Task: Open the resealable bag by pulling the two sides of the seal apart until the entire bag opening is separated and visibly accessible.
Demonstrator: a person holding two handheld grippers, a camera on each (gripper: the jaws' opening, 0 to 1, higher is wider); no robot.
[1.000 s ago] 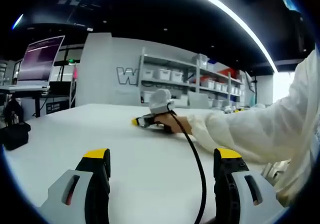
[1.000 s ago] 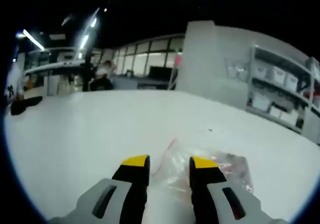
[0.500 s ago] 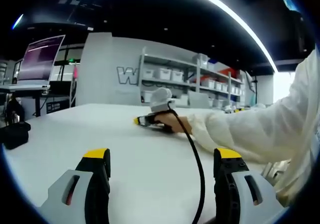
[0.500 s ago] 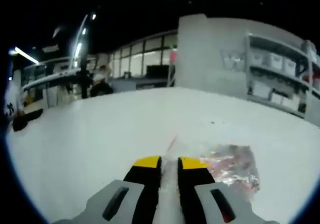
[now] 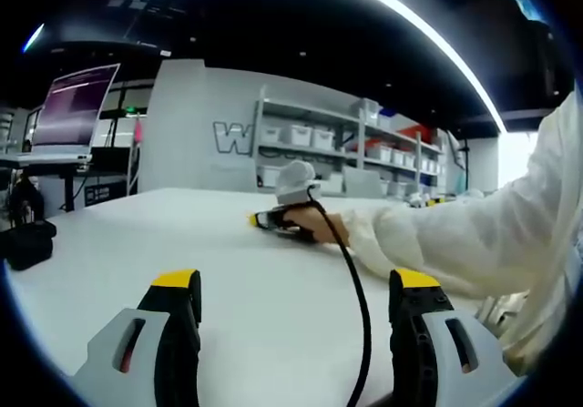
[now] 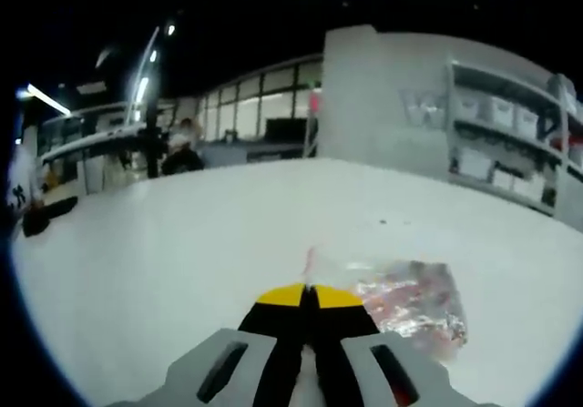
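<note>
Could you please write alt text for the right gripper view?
The right gripper, its yellow-tipped black fingers pressed together, is shut on the edge of a clear plastic resealable bag with reddish contents, lying on a white table.

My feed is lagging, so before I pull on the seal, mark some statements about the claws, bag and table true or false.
1. The right claw is wide open. False: its jaws are closed together at the edge of the bag.
2. The left claw is open. True.
3. The bag lies on the white table. True.
4. The left claw is gripping the bag. False: nothing sits between its jaws.
5. The bag holds reddish contents. True.
</note>
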